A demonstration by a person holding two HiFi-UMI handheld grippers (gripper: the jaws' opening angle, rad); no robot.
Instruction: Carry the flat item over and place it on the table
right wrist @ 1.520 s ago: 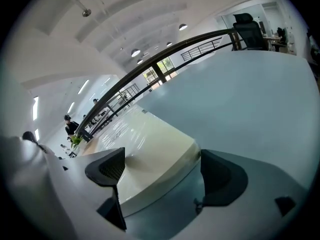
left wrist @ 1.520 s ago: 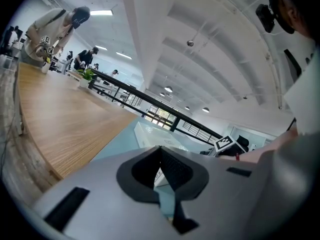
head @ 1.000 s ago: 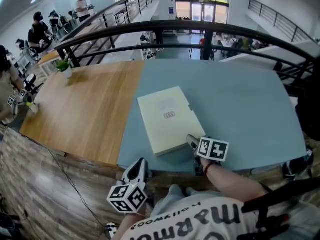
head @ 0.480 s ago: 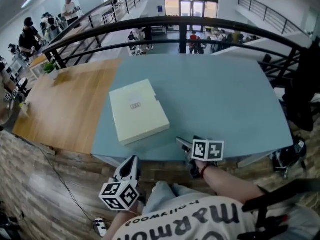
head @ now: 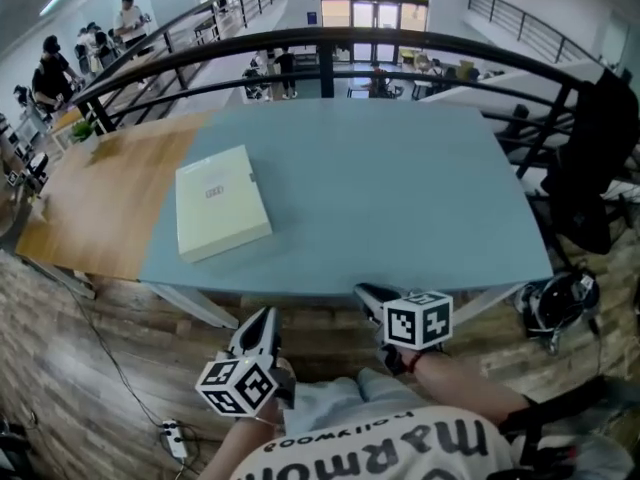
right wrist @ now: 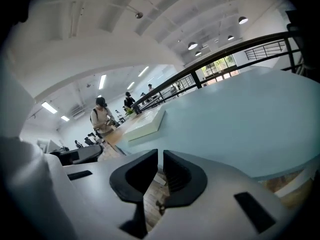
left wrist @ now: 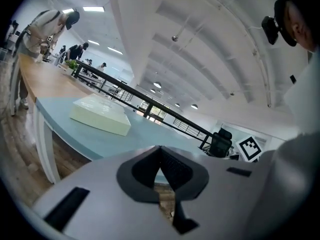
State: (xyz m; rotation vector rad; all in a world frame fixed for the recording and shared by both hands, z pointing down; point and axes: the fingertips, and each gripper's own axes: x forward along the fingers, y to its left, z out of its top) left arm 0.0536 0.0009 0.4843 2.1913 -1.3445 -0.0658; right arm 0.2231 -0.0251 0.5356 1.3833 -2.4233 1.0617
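The flat item is a pale yellow box (head: 220,201) lying flat on the blue-grey table (head: 400,198), left of its middle. No gripper touches it. It also shows ahead in the left gripper view as the box (left wrist: 100,116) and far off in the right gripper view as the box (right wrist: 147,124). My left gripper (head: 262,328) hangs below the table's near edge, jaws shut and empty (left wrist: 160,151). My right gripper (head: 370,296) is just off the near edge. Its jaws are closing and stand nearly together with nothing between them (right wrist: 160,156).
A wooden table (head: 100,188) joins the blue one on the left. A black railing (head: 330,48) curves behind both. A dark chair with a jacket (head: 600,158) stands at the right, a headset (head: 560,303) and a power strip (head: 172,438) lie on the floor. People stand far left.
My right gripper has left the box's near corner and drawn back past the table's edge. The box now lies farther off and to the left in the head view.
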